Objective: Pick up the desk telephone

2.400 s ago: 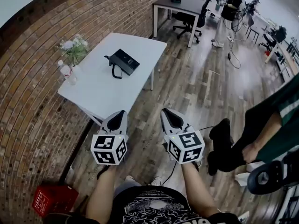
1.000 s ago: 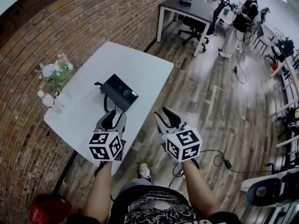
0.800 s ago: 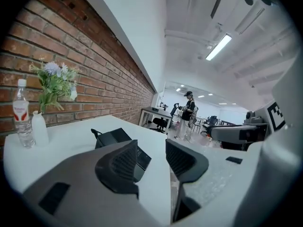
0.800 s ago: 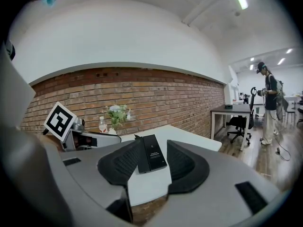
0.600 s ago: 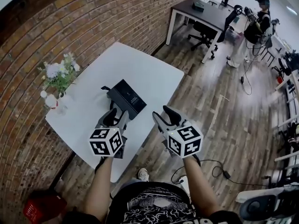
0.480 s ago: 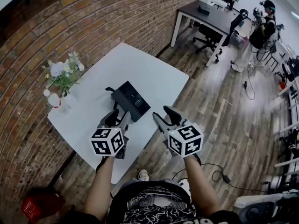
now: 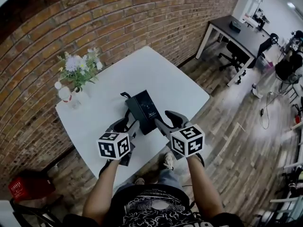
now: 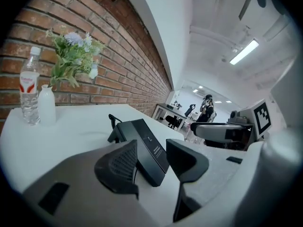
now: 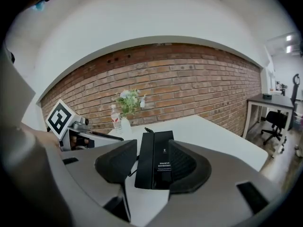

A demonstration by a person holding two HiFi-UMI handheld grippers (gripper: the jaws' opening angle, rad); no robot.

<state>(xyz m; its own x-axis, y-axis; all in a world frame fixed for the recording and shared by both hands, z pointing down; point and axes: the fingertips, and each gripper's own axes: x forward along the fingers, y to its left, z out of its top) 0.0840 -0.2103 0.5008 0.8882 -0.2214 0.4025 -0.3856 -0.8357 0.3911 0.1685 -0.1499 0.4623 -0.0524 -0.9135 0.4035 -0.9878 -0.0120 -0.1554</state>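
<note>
Red crate point(image 7: 23, 187): on the floor at far left by the brick wall, seen in the head view only. Water bottle point(image 7: 64, 94) and white vase of flowers point(image 7: 78, 74): at the left corner of the white table point(image 7: 161, 74); the bottle's red label can be made out only in the left gripper view. Left gripper point(image 7: 127, 124): jaws spread, just been opening, nothing pinched; its own view shows the phone's near corner in the gap beyond the pads, which do not press on it. Desk telephone point(image 7: 146, 110): black, lying flat near the table's front edge, cord at its left side, between the two grippers' tips in the head view. Right gripper point(image 7: 166, 118): jaws spread, just been opening further; its own view shows the phone lengthwise in the gap, pads not pressing. Dark desk point(image 7: 239, 32) and office chair point(image 7: 236, 51): far right. A distant standing person point(image 8: 207, 105) appears in the left gripper view.
</note>
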